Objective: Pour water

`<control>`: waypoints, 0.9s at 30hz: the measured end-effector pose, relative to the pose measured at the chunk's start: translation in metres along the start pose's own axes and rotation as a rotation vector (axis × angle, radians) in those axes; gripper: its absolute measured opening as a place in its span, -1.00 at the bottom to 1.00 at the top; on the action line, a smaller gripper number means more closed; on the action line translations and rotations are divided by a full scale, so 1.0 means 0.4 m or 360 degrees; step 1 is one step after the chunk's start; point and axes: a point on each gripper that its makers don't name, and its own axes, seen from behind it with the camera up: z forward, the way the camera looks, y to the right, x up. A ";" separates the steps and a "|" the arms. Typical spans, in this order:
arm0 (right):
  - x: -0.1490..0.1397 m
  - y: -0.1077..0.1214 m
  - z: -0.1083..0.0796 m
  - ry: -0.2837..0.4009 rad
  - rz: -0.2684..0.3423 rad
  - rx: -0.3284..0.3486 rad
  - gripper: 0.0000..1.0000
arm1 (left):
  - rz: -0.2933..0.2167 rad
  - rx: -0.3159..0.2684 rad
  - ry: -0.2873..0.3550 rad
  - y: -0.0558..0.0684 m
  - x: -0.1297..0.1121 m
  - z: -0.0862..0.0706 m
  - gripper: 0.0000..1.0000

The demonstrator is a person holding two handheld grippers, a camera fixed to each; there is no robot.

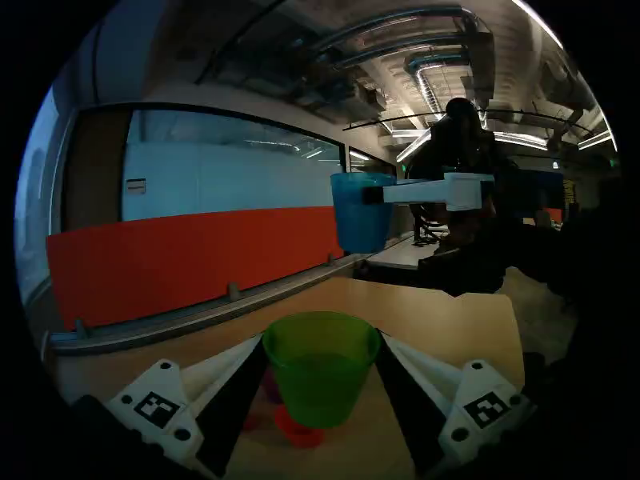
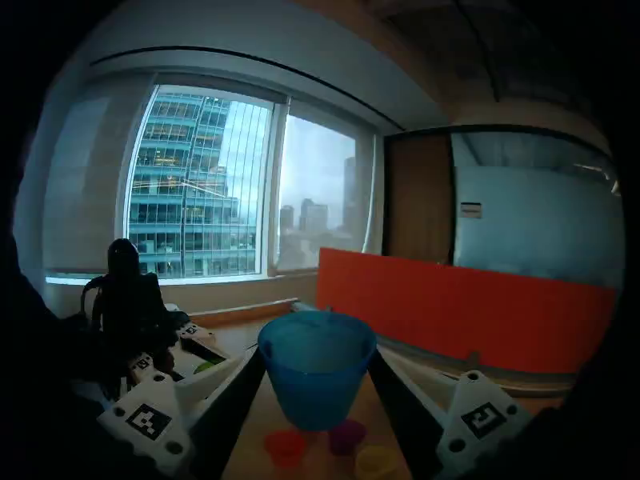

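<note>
The left gripper [image 1: 320, 356] is clamped on a green cup [image 1: 322, 384], which sits upright between its fingers above the tabletop [image 1: 448, 312]. The right gripper [image 2: 318, 360] is clamped on a blue cup [image 2: 316, 384], also upright, raised higher and well apart from the green cup.

Light wooden table top [image 1: 448, 312], matt and level, carries three small low cups standing upright and close together near its near edge: a red cup [image 2: 284, 446], a purple cup [image 2: 346, 436] and a yellow cup [image 2: 376, 462].
</note>
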 end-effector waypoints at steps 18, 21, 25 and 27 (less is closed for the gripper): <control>-0.083 0.045 -0.051 -0.0060 0.0010 -0.0054 0.80 | -0.0003 0.0126 -0.0026 -0.098 -0.002 -0.058 0.76; -0.092 0.052 -0.061 -0.0067 0.0007 -0.0067 0.79 | -0.0008 0.0142 -0.0029 -0.111 -0.001 -0.066 0.76; -0.102 0.058 -0.072 -0.0076 -0.0005 -0.0075 0.80 | -0.0008 0.0161 -0.0041 -0.127 -0.003 -0.075 0.76; -0.106 0.060 -0.076 -0.0080 -0.0010 -0.0078 0.80 | -0.0007 0.0168 -0.0051 -0.133 -0.007 -0.078 0.75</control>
